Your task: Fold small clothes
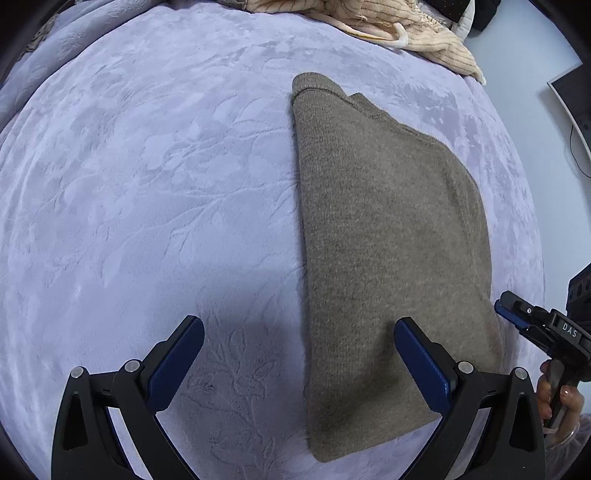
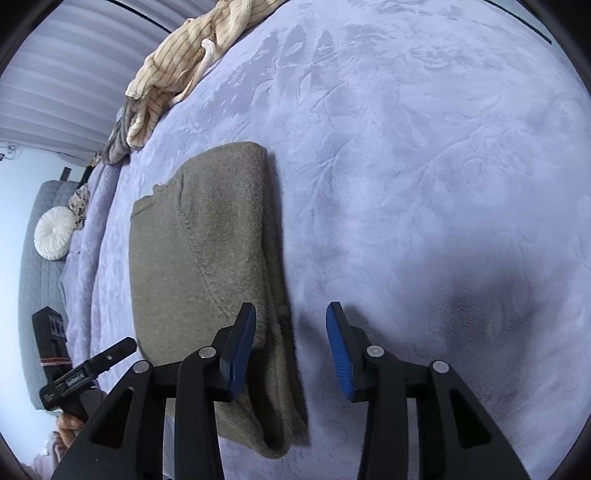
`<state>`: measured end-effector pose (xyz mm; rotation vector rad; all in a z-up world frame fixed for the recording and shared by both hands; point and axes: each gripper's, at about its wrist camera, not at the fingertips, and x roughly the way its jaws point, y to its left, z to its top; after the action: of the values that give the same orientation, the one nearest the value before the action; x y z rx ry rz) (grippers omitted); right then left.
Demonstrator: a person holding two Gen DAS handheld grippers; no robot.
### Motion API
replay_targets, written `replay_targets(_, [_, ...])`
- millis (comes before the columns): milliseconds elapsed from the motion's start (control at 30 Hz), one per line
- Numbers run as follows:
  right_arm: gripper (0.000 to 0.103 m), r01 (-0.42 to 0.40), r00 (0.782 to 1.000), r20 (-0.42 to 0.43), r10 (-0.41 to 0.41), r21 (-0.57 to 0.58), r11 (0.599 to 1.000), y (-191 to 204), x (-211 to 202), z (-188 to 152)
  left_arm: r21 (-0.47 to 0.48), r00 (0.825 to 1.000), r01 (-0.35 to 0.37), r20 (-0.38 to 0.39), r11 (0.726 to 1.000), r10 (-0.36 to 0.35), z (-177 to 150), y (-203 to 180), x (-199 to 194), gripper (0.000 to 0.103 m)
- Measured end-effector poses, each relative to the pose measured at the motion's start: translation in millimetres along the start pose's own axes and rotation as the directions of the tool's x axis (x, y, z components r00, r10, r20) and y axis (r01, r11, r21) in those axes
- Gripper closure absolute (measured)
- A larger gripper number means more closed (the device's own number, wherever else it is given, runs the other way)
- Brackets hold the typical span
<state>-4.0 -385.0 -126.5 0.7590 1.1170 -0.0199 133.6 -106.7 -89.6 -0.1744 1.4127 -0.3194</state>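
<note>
Nearest to the left wrist camera is the left gripper (image 1: 299,354). Its jaws stand wide open with nothing between the pads; one pad hangs over the bare blanket (image 1: 147,184), the other over the near part of the sweater (image 1: 391,240). The right gripper (image 2: 291,347) is also open and holds nothing: its left pad is over the sweater's (image 2: 199,258) long folded edge, and its right pad is over the blanket. I cannot tell if either pad touches the cloth.

The sweater is a brown knit, already folded into a long narrow strip. It lies flat on the lilac blanket, near the bed's edge. A striped cream garment (image 1: 388,26) lies in a heap well apart from it, at the far end of the bed.

I judge the sweater to be soft, thick and rather light (the knit looks fuzzy, so it should not slip in the pads). It will sag and lose its shape if only one point lifts it. The layers at the long edge are loose, so a pinch must catch all of them together. The best hold for the next fold is probably at the two corners of the near short end, one gripper at each corner, taking the full thickness. Then the near end can be carried over toward the far end.
</note>
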Motion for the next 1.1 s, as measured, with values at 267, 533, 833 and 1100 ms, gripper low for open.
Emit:
replay_targets(267, [0.055, -0.058, 0.997, -0.044, 0.057, -0.014, 0.998, 4.1, 16.8, 8.8, -0.009, 0.995, 0.098, -0.015, 0.995, -0.098, 13.4, -15.7, 15.8, 0.000])
replay_targets(533, [0.049, -0.241, 0.956, -0.175, 0.237, -0.003, 0.970, -3.7, 61.4, 24.0, -0.031, 0.953, 0.278, -0.119, 0.960, -0.279, 37.2, -29.1, 57.9, 0.000])
replay_targets(833, [0.044, -0.297, 0.934, -0.210, 0.288, -0.010, 0.955, 11.0, 94.3, 37.7, 0.065, 0.975, 0.196, -0.121, 0.978, -0.187, 44.8, -60.0, 78.4, 0.002])
replay_targets(1100, [0.069, -0.390, 0.904, -0.173, 0.390, 0.040, 0.920, 17.2, 72.8, 28.9, 0.079, 0.967, 0.251, -0.055, 0.965, -0.247, 42.5, -54.8, 50.1, 0.055])
